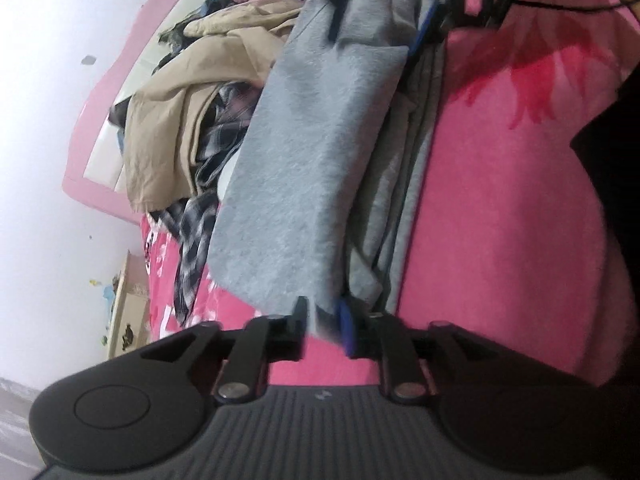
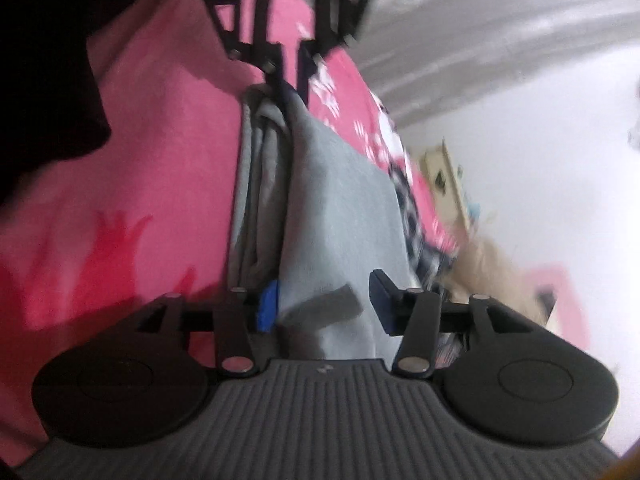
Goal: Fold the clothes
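A grey sweatshirt-like garment [image 1: 312, 152] lies partly folded on a pink bedspread [image 1: 512, 208], stretched between both grippers. My left gripper [image 1: 322, 320] is closed on one end of its top layer. My right gripper [image 2: 324, 300] stands with jaws apart around the other end [image 2: 340, 216], with a dark grey tab of cloth between the fingers. The left gripper also shows in the right wrist view [image 2: 290, 80] at the far end of the garment, and the right gripper shows in the left wrist view [image 1: 432, 24].
A heap of clothes lies beyond the grey garment: a beige piece [image 1: 176, 128] and a dark plaid shirt [image 1: 192, 248]. A pink headboard [image 1: 100, 92] and white wall [image 1: 48, 120] stand behind. A small cream cabinet [image 1: 128, 312] stands by the bed.
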`<action>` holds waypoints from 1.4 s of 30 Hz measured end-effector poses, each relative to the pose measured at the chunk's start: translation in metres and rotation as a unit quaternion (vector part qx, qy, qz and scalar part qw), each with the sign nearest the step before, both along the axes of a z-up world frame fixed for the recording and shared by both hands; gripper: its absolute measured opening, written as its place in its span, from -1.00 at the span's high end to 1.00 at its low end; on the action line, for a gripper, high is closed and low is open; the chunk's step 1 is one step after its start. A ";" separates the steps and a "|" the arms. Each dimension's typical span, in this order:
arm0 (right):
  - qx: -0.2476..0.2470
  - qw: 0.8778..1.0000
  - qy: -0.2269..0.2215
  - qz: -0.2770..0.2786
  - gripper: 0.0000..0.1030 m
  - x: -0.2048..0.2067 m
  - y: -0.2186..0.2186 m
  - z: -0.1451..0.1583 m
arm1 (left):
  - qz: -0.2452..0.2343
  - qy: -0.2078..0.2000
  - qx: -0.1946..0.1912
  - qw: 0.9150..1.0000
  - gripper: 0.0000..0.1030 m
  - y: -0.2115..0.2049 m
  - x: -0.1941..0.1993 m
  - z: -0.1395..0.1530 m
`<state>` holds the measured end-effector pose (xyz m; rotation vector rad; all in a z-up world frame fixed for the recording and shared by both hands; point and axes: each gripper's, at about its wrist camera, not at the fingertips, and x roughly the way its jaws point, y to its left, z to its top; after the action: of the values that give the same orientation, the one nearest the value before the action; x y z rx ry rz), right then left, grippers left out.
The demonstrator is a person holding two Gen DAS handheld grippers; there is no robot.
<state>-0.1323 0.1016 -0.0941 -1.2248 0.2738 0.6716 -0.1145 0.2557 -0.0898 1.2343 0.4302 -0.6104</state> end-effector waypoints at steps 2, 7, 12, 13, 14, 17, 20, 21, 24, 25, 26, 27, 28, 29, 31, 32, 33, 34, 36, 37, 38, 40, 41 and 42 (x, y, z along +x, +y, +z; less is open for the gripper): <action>0.021 0.997 0.043 -0.059 0.14 0.001 -0.016 0.011 | 0.018 0.013 -0.005 1.000 0.34 0.005 -0.006 0.013; 0.144 0.963 0.131 -0.186 0.43 0.006 -0.054 0.042 | 0.062 0.049 -0.059 0.995 0.33 0.019 -0.007 0.049; 0.243 0.931 0.205 -0.177 0.37 0.022 -0.052 0.056 | 0.027 0.069 -0.139 0.988 0.28 -0.003 -0.004 0.073; 0.251 0.930 0.211 -0.167 0.35 0.028 -0.047 0.058 | 0.009 0.065 -0.138 0.988 0.25 -0.012 -0.005 0.070; 0.251 0.929 0.221 -0.157 0.34 0.036 -0.043 0.059 | -0.008 0.061 -0.136 0.989 0.24 -0.021 -0.004 0.068; 0.236 0.926 0.266 -0.128 0.28 0.062 -0.033 0.056 | -0.048 0.065 -0.117 0.990 0.25 -0.044 0.006 0.052; 0.214 0.927 0.291 -0.103 0.28 0.078 -0.028 0.053 | -0.068 0.064 -0.092 0.991 0.37 -0.054 0.010 0.035; 0.206 0.927 0.298 -0.095 0.28 0.083 -0.026 0.052 | -0.070 0.065 -0.089 0.991 0.44 -0.055 0.011 0.030; 0.184 0.930 0.309 -0.073 0.28 0.093 -0.019 0.048 | -0.068 0.074 -0.094 0.990 0.83 -0.053 0.015 0.022; 0.177 0.931 0.312 -0.067 0.28 0.094 -0.017 0.047 | -0.064 0.080 -0.102 0.989 0.85 -0.051 0.016 0.023; 0.171 0.932 0.314 -0.062 0.29 0.094 -0.016 0.046 | -0.062 0.078 -0.107 0.989 0.86 -0.050 0.015 0.024; 0.166 0.933 0.315 -0.058 0.31 0.096 -0.014 0.045 | -0.060 0.076 -0.113 0.989 0.87 -0.048 0.013 0.025; 0.161 0.933 0.316 -0.054 0.32 0.097 -0.013 0.044 | -0.059 0.074 -0.118 0.989 0.88 -0.046 0.012 0.026; 0.159 0.933 0.318 -0.054 0.34 0.099 -0.012 0.044 | -0.057 0.072 -0.123 0.988 0.89 -0.044 0.010 0.028; 0.160 0.935 0.309 -0.062 0.77 0.098 -0.010 0.044 | -0.054 0.067 -0.132 0.988 0.89 -0.041 0.008 0.030; 0.160 0.941 0.292 -0.065 0.80 0.094 -0.010 0.045 | -0.054 0.065 -0.133 0.988 0.89 -0.040 0.006 0.031; 0.160 0.948 0.267 -0.067 0.87 0.088 -0.009 0.046 | -0.053 0.064 -0.135 0.987 0.89 -0.039 0.004 0.033; 0.160 0.955 0.241 -0.069 0.89 0.082 -0.008 0.047 | -0.052 0.063 -0.137 0.987 0.89 -0.038 0.003 0.034; 0.145 0.973 0.163 -0.068 0.90 0.064 -0.001 0.045 | -0.051 0.054 -0.140 0.987 0.89 -0.037 0.001 0.035; 0.128 0.983 0.114 -0.064 0.90 0.052 0.004 0.039 | -0.051 0.050 -0.140 0.988 0.90 -0.037 0.000 0.035; 0.099 0.992 0.061 -0.053 0.90 0.040 0.009 0.027 | -0.051 0.047 -0.136 0.988 0.90 -0.037 -0.001 0.033; 0.028 0.999 -0.021 -0.023 0.90 0.020 0.016 -0.004 | -0.056 0.047 -0.112 0.991 0.90 -0.041 -0.003 0.024; -0.002 0.999 -0.043 -0.009 0.90 0.013 0.016 -0.021 | -0.060 0.047 -0.096 0.992 0.89 -0.043 -0.005 0.018; -0.031 0.997 -0.064 0.004 0.89 0.006 0.017 -0.038 | -0.066 0.047 -0.077 0.994 0.88 -0.044 -0.008 0.011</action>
<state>-0.1258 0.1183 -0.1318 -1.3242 0.1833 0.5923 -0.1223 0.2115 -0.0786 1.0945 0.3740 -0.8018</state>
